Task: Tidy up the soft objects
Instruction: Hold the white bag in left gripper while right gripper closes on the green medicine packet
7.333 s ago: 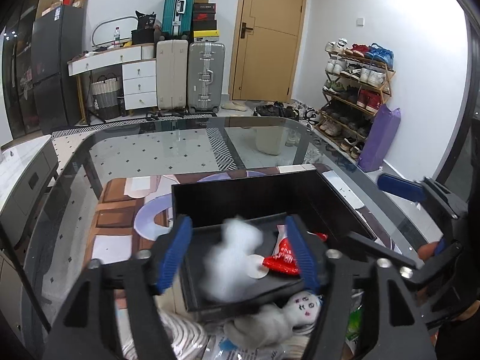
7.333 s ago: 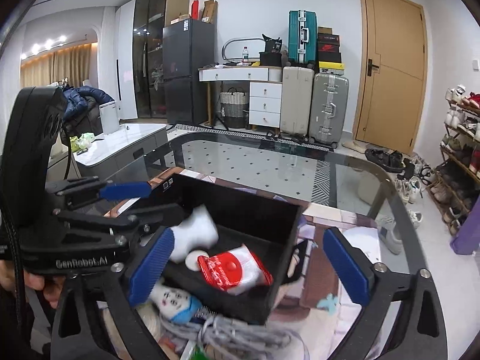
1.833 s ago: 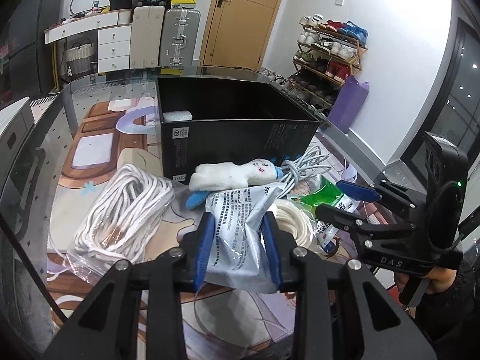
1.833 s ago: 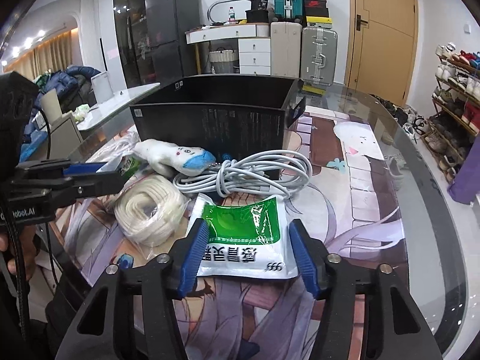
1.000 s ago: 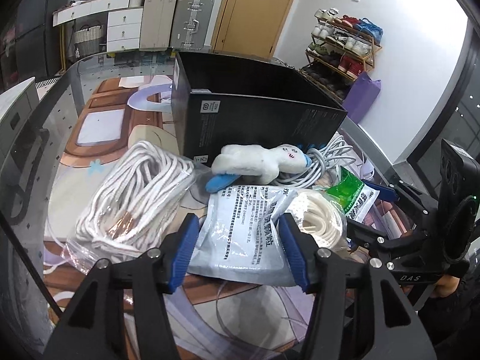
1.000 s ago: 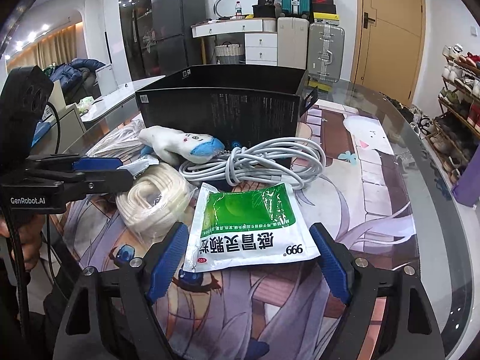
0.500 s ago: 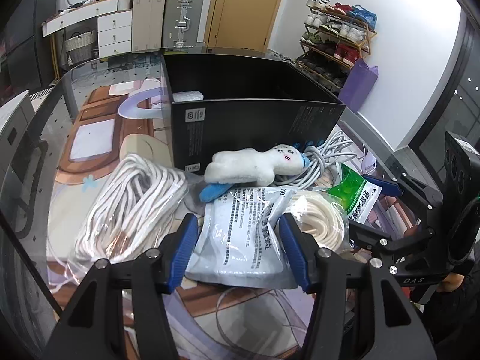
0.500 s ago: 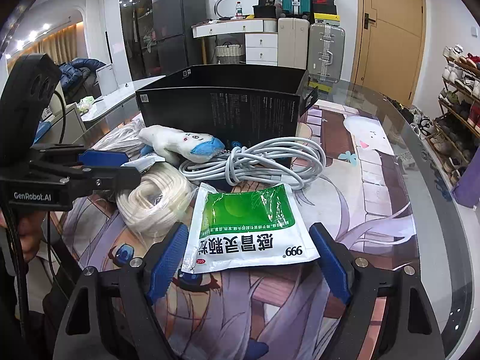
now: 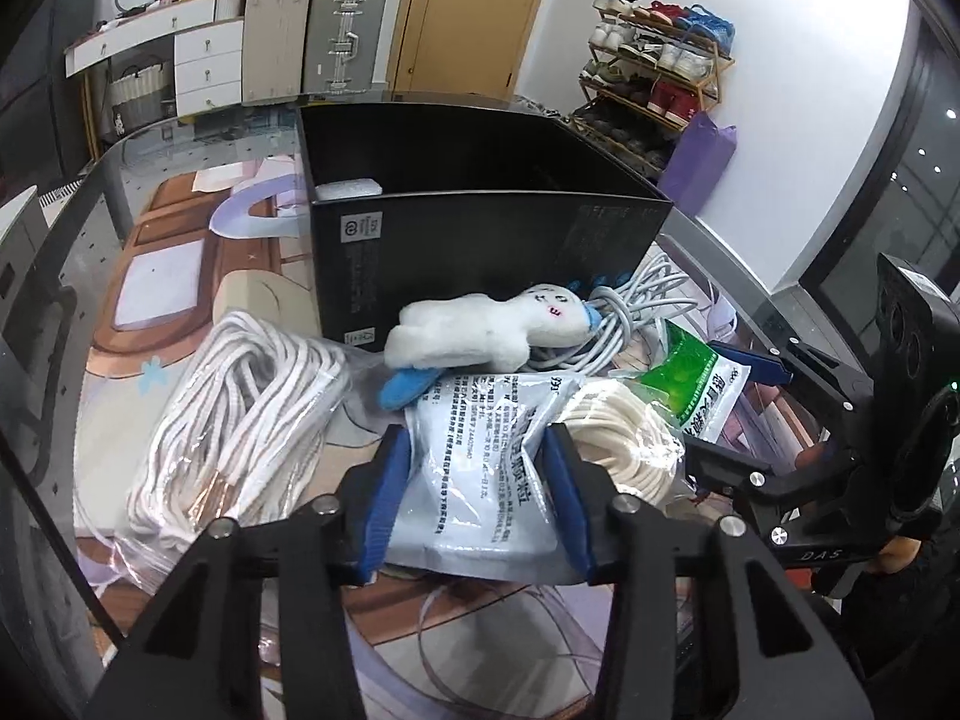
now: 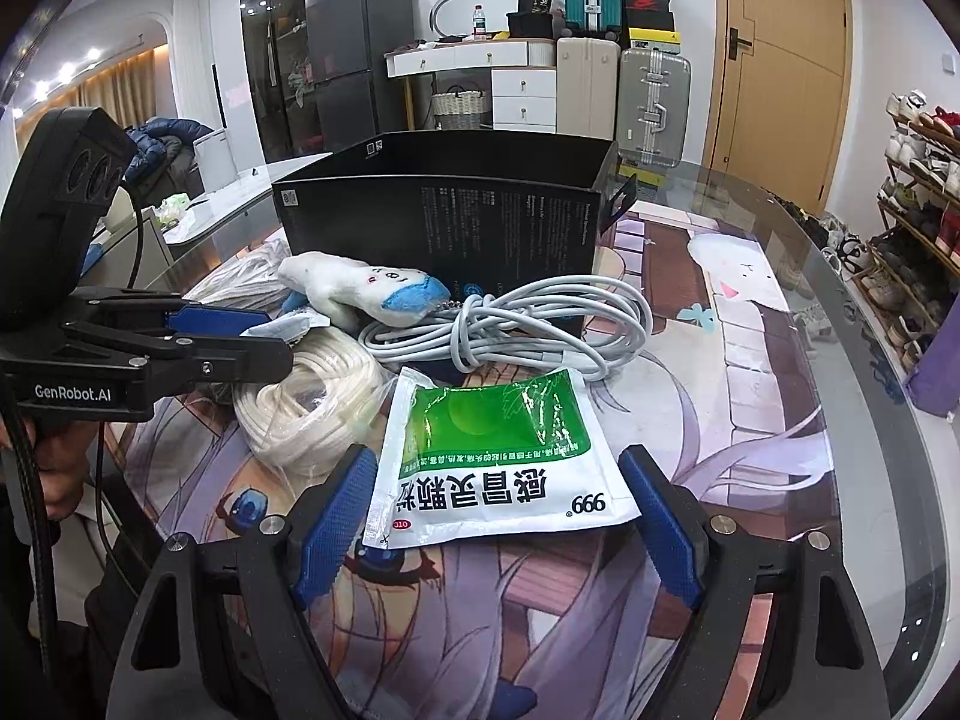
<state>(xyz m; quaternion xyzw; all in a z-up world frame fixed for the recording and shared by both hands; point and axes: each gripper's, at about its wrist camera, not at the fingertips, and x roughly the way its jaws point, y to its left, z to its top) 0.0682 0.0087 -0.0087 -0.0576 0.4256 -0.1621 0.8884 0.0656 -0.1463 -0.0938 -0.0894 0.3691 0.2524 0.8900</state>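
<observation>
My left gripper (image 9: 477, 483) is shut on a silvery printed pouch (image 9: 480, 456), which bulges between the blue pads and looks lifted at its near end. A white plush toy (image 9: 486, 330) lies just beyond it, against the black box (image 9: 480, 240). My right gripper (image 10: 498, 516) is open around the near end of a green and white 999 sachet (image 10: 498, 450) that lies flat on the mat. The plush also shows in the right wrist view (image 10: 366, 288), beside a grey cable coil (image 10: 510, 324). The left gripper is seen side-on at the left of the right wrist view (image 10: 240, 330).
A bagged white rope bundle (image 9: 240, 414) lies left of the pouch. A bagged cream cord coil (image 10: 312, 396) lies between the grippers. The glass table edge (image 10: 870, 420) curves at the right. Suitcases and a shoe rack stand behind.
The left gripper has closed tighter on the silvery pouch, which now crumples between the pads. The right gripper stays open around the sachet.
</observation>
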